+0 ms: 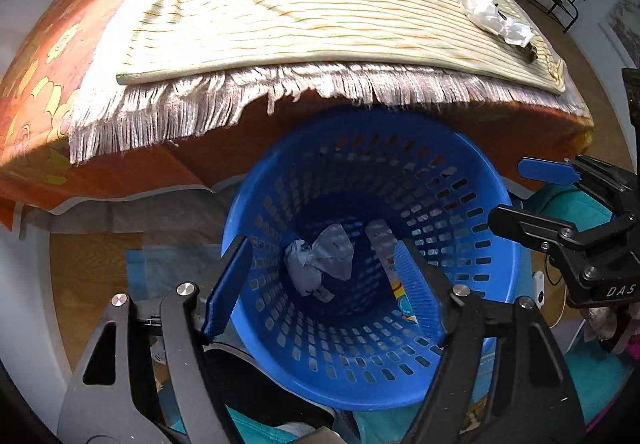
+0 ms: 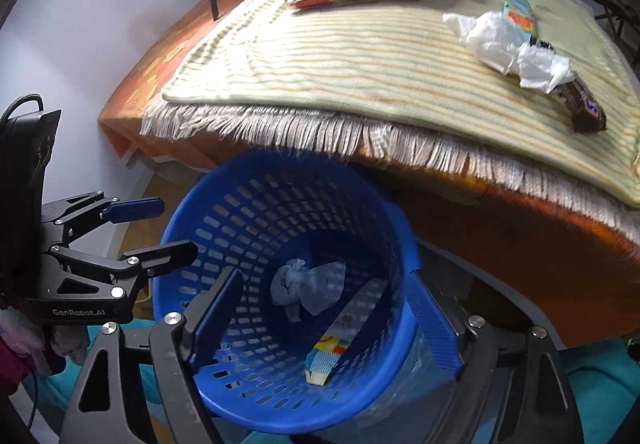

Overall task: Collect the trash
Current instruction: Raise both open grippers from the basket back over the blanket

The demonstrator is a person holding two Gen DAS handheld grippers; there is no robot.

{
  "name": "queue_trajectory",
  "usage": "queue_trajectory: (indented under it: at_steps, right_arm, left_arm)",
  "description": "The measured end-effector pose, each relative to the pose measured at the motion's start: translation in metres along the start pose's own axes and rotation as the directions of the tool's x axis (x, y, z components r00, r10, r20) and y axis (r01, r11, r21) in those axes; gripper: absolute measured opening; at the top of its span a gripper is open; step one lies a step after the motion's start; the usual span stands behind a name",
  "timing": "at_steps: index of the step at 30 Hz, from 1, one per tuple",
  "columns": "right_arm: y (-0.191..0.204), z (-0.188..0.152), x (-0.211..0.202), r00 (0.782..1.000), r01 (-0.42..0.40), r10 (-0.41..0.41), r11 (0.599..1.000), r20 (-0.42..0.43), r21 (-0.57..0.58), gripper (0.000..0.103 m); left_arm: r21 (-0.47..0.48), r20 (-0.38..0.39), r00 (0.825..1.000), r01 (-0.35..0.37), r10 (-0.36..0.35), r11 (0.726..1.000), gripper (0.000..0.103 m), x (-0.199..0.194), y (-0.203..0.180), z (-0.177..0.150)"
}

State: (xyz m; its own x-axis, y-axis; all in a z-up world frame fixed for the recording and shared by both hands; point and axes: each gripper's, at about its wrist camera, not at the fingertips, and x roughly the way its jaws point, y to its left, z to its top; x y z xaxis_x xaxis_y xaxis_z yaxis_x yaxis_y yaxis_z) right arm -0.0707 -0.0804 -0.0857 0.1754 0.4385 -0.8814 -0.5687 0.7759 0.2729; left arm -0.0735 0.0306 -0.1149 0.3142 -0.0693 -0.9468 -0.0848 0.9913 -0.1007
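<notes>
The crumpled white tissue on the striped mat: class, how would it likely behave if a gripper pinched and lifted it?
The crumpled white tissue looks thin and creased, so it would probably squash and hang limp. It seems very light. It overlaps the chocolate bar, so lifting it might nudge that.

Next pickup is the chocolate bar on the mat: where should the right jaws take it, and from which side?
Grip the chocolate bar across its narrow width at the bare near half, from above. It lies flat on the mat, and the tissue covers its far end, so the near part is the free one.
</notes>
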Motion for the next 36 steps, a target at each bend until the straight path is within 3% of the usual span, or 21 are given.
queue_trajectory:
  at_steps: [12,21,27,30,36]
  right_arm:
    - [-0.005,0.009,-0.013,0.997,0.066,-0.066,0.998,0.048,0.010,0.086]
    - [-0.018,0.028,-0.048,0.977,0.127,-0.126,0.992,0.175,0.003,0.086]
    - [-0.036,0.057,-0.065,0.960,0.161,-0.153,0.987,0.234,-0.013,0.087]
    - [-0.045,0.074,-0.065,0.963,0.168,-0.154,0.985,0.220,-0.045,0.087]
    - [-0.069,0.099,-0.061,0.973,0.125,-0.121,0.992,0.197,-0.006,0.087]
  left_arm:
    - [-0.028,0.081,0.997,0.012,-0.010,1.000,0.076,-0.015,0.005,0.031]
    - [-0.014,0.168,0.985,0.036,-0.033,0.999,0.076,-0.035,0.003,0.080]
    - [0.054,0.219,0.974,0.051,-0.062,0.997,0.078,-0.044,-0.009,0.138]
    - [0.088,0.244,0.967,0.052,-0.072,0.995,0.085,-0.045,-0.013,0.174]
    - [0.114,0.269,0.961,0.035,-0.065,0.993,0.086,-0.026,-0.011,0.250]
